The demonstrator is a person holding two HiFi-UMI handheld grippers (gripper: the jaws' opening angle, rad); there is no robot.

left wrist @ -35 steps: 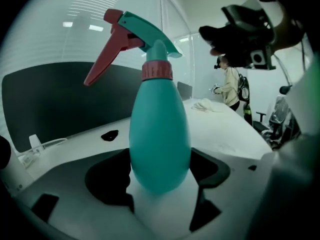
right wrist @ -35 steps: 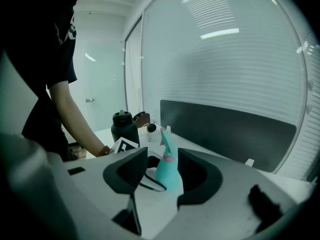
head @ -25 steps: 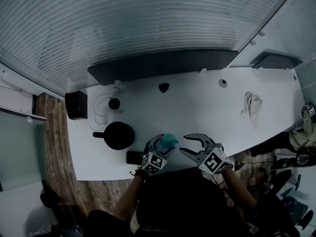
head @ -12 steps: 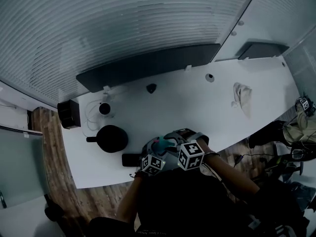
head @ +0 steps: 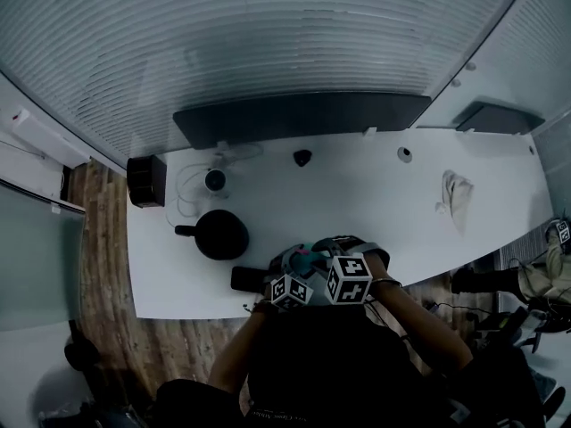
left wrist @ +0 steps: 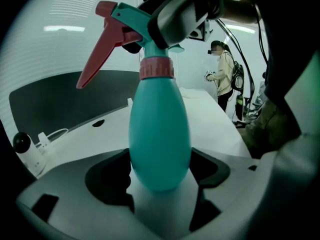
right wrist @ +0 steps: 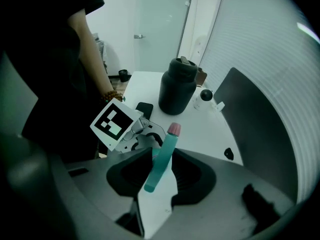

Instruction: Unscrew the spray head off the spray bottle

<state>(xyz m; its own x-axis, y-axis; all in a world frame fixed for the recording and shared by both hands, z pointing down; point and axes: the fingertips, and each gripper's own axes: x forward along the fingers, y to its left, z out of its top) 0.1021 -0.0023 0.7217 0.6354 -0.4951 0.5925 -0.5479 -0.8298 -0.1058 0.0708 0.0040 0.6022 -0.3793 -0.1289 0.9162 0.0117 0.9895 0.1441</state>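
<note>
spray bottle (head: 302, 259) held just inside the table's (head: 375, 203) near edge.

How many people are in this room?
2: the person in black at the near edge of the table, wearing the head camera, and a second person standing beyond the table's right end. Others may be hidden outside the views.

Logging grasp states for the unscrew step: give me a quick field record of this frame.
bottle: teal, clamped in left tool
head: on bottle, pink collar seated
right tool: over head from above, jaws just been closing, head between them; contact unclear
table: white; black jug, cloth on it
</note>
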